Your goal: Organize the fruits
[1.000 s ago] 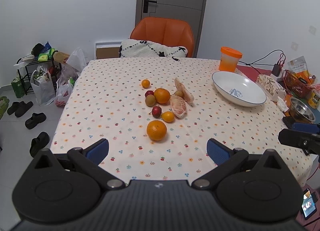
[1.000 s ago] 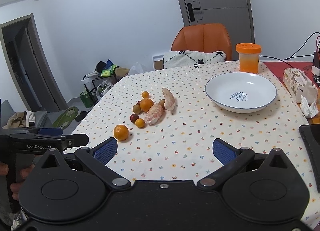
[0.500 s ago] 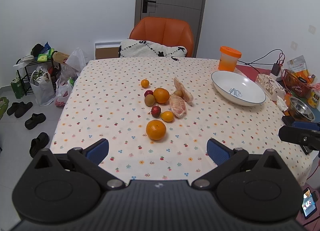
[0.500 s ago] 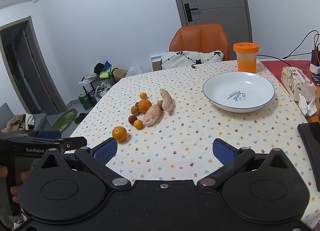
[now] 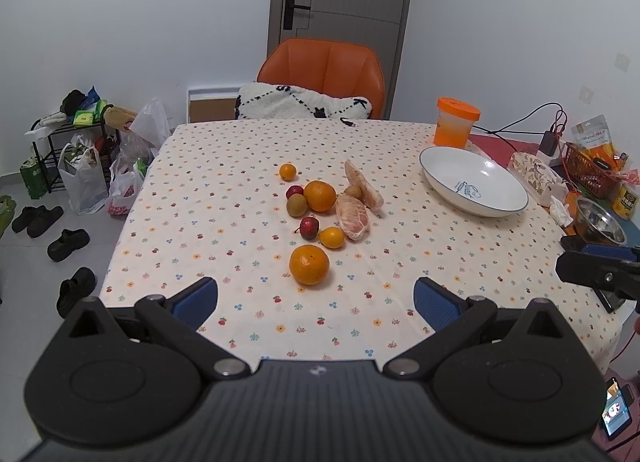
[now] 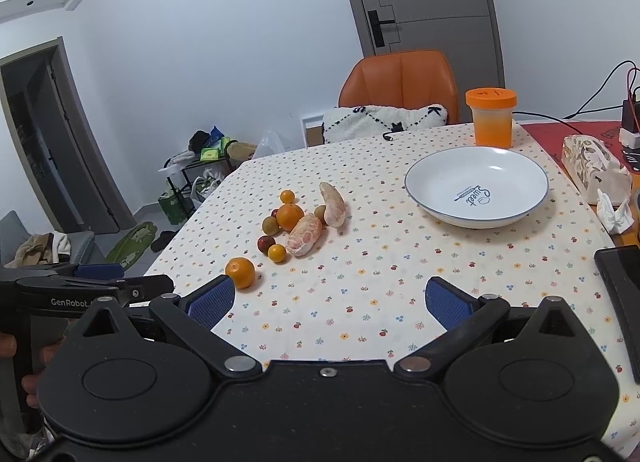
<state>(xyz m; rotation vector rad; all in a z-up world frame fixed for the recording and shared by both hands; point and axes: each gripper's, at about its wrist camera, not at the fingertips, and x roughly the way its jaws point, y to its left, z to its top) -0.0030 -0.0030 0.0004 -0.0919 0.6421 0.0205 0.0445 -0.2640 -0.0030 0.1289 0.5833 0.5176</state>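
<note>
Your white bowl (image 6: 476,186) holds nothing; the fruit (image 6: 294,228) lies clustered left of it on the tablecloth. The orange-lidded jar (image 6: 491,116) stands just behind the bowl. Your left gripper (image 5: 316,302) and right gripper (image 6: 330,302) gape wide, gripping nothing.

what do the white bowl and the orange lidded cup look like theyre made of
White bowl: likely glazed ceramic, given the glossy highlights, thin blue rim line and printed text inside. Orange lidded cup: probably plastic, with a matte opaque orange lid and a translucent body tinted orange.
</note>
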